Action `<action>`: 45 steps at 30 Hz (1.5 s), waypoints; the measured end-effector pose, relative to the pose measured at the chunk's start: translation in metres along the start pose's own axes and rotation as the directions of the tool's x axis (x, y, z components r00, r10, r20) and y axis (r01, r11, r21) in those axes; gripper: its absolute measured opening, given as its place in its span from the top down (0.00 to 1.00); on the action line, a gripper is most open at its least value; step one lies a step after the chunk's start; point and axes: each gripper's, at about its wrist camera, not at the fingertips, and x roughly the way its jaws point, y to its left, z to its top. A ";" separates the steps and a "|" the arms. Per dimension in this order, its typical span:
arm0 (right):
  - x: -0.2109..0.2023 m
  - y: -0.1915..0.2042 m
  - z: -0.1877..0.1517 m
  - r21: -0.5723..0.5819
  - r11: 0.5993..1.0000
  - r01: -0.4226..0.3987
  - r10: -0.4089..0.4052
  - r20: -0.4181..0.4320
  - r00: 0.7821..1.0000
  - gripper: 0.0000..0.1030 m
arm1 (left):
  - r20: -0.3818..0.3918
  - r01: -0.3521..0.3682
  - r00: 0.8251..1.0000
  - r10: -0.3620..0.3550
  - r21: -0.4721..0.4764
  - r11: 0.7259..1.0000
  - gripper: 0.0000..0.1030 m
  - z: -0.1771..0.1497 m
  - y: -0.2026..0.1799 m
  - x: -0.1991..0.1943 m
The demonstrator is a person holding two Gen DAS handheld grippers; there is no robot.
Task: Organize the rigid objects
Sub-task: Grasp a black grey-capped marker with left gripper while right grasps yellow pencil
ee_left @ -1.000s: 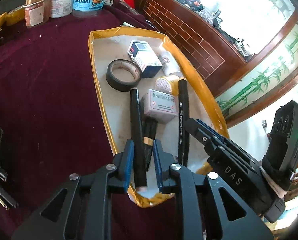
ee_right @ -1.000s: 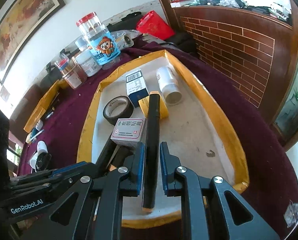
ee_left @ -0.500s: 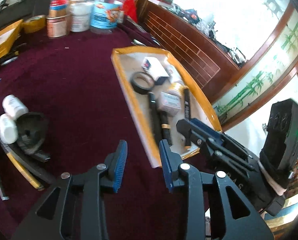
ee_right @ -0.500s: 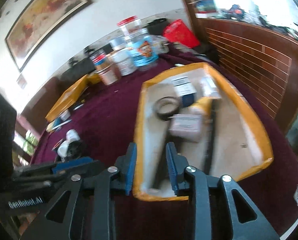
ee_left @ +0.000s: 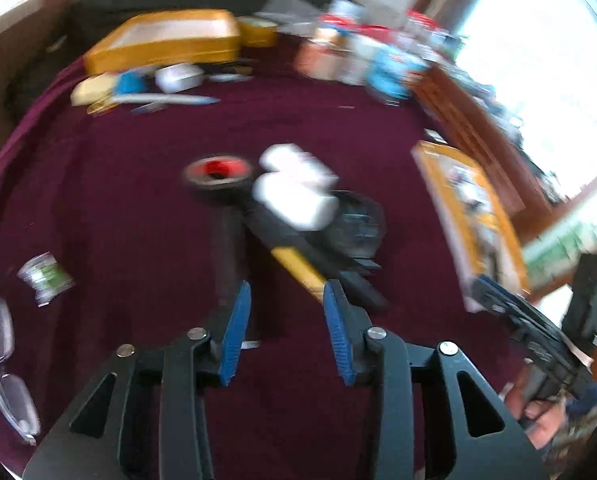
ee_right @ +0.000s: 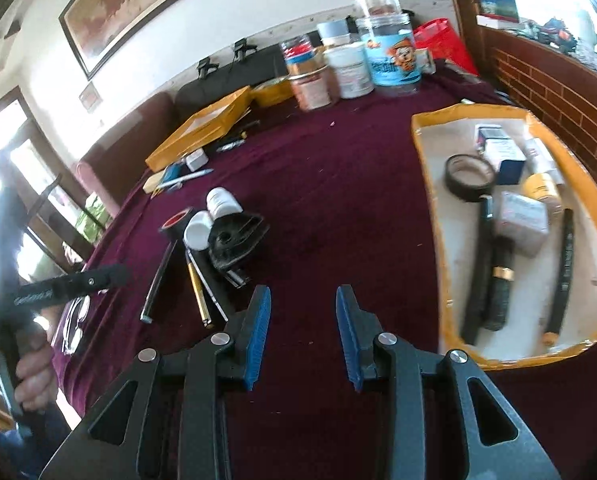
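The left gripper (ee_left: pixel 284 300) is opening and empty; the right gripper (ee_right: pixel 303 312) stands apart, empty. The yellow tray (ee_right: pixel 430 200) holds 1 tape roll (ee_right: pixel 469 172), 2 boxes, 3 black pens. 2 white bottles (ee_right: pixel 210 220) lie on the maroon cloth (ee_right: pixel 338 200).

Matt maroon cloth (ee_right: pixel 338 200) spread over the table, yellow cardboard tray (ee_right: pixel 428 184) lined in dull white, glossy black tape roll (ee_right: pixel 469 176), ribbed blue gripper pads (ee_right: pixel 258 332), clear plastic jars (ee_right: pixel 390 56).
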 end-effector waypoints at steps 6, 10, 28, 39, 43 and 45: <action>0.014 0.013 -0.006 -0.014 1.000 -0.023 0.022 -0.040 0.999 0.70 | -0.078 -0.008 0.997 0.001 -0.094 0.996 0.65 0.004 0.037 0.030; 0.017 0.017 -0.011 -0.025 0.999 -0.024 0.023 -0.054 0.998 0.70 | -0.087 -0.049 0.995 0.044 -0.061 0.997 0.65 0.010 0.029 0.044; 0.076 0.095 -0.023 -0.236 0.956 -0.177 0.120 -0.237 0.964 0.70 | -0.047 -0.112 0.993 0.110 -0.057 0.992 0.88 0.016 0.048 0.055; 0.126 0.126 -0.011 -0.358 0.926 -0.123 0.017 -0.285 0.958 0.88 | -0.018 -0.112 0.994 0.111 -0.045 0.993 0.88 0.016 0.046 0.056; 0.136 0.139 -0.009 -0.450 0.889 -0.089 -0.036 -0.263 0.964 0.90 | -0.009 -0.113 0.994 0.113 -0.040 0.993 0.88 0.015 0.045 0.056; 0.135 0.147 -0.015 -0.523 0.850 -0.064 -0.066 -0.226 0.972 0.90 | -0.002 -0.120 0.993 0.120 -0.035 0.992 0.88 0.014 0.044 0.056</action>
